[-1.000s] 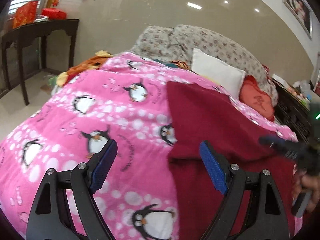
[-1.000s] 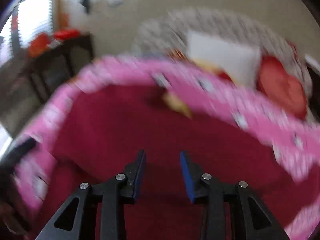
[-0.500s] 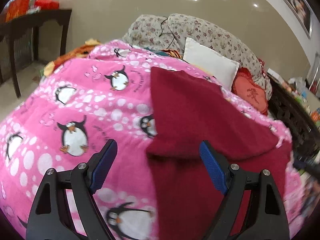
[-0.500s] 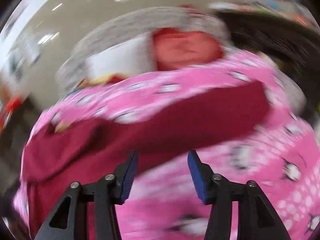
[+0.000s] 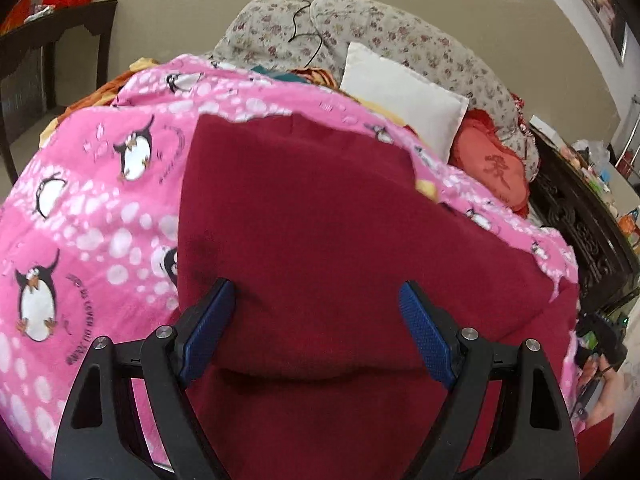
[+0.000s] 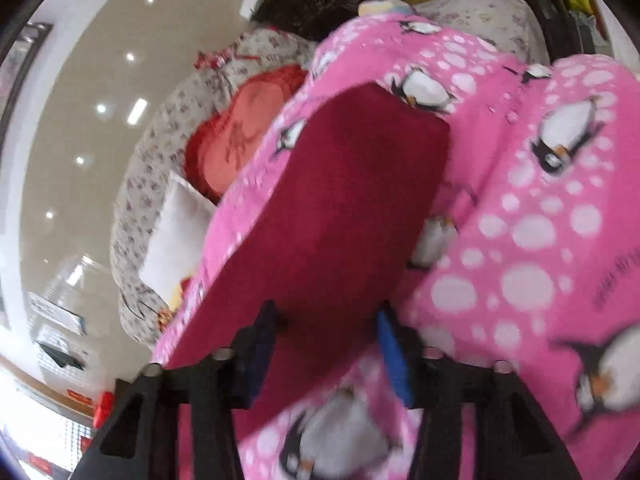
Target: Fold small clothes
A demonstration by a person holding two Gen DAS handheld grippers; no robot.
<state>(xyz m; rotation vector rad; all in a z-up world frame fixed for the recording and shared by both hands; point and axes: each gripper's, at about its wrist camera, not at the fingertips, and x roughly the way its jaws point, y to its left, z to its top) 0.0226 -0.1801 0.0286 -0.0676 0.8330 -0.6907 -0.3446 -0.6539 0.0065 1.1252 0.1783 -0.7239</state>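
A dark red garment (image 5: 320,248) lies partly folded on a pink penguin-print blanket (image 5: 100,208). My left gripper (image 5: 316,332) is open, with its blue pads over the near folded edge of the garment. In the right wrist view the same red garment (image 6: 332,216) runs away from me over the blanket (image 6: 540,240). My right gripper (image 6: 326,354) is open, with the garment's near end between its fingers, and the view is tilted. The right gripper and the hand holding it also show at the right edge of the left wrist view (image 5: 600,344).
A white pillow (image 5: 400,92), a red cushion (image 5: 492,168) and a floral quilt (image 5: 380,32) lie at the head of the bed. A dark carved bed frame (image 5: 580,232) runs along the right. A dark side table (image 5: 52,28) stands at the left.
My left gripper moved right, from beside the garment's left edge to over the garment. My right gripper swung round to the garment's right side and now straddles its end.
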